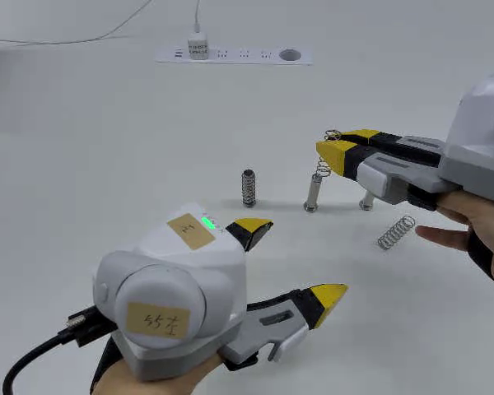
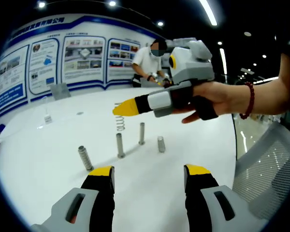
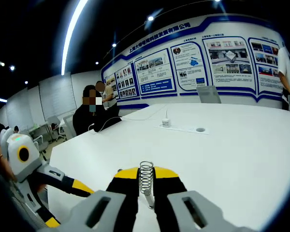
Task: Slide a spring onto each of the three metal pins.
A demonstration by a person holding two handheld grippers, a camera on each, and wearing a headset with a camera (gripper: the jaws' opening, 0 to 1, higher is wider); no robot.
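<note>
The white desk [image 1: 107, 148] is matte and plain. A white power strip [image 1: 235, 55] lies near its far edge, with a white plug [image 1: 198, 45] seated in it and a thin cable [image 1: 82, 37] running off to the left. 3 metal pins stand upright in a row at the middle. The left pin [image 1: 248, 202] already wears a fitted spring [image 1: 248, 185] along its shaft, the middle pin [image 1: 312, 195] has a bare shaft, and the right pin [image 1: 367, 200] is partly hidden behind the right claw [image 1: 346, 145]. That claw, held in a hand [image 1: 480, 226] coming in from the right, is pinched narrowly on a spring [image 1: 323, 169]. The spring hangs upright between the yellow tips with its lower end at the top of the middle pin (whether the coil has passed over the tip I cannot tell). A loose spring [image 1: 396, 232] lies on its side on the desk just right of the right pin. The left claw [image 1: 296, 257] hovers nearer the person, its jaws wide apart and holding nothing, pointing toward the pins. The room is a dim hall with long ceiling light strips [image 3: 75, 36] and a wall of blue-trimmed display boards [image 3: 193, 60]. A person in dark clothes [image 3: 89, 116] sits at the far side of the desk, and a person in white [image 2: 145, 65] stands beyond it. A mesh chair back [image 2: 270, 169] shows beside the desk.
</note>
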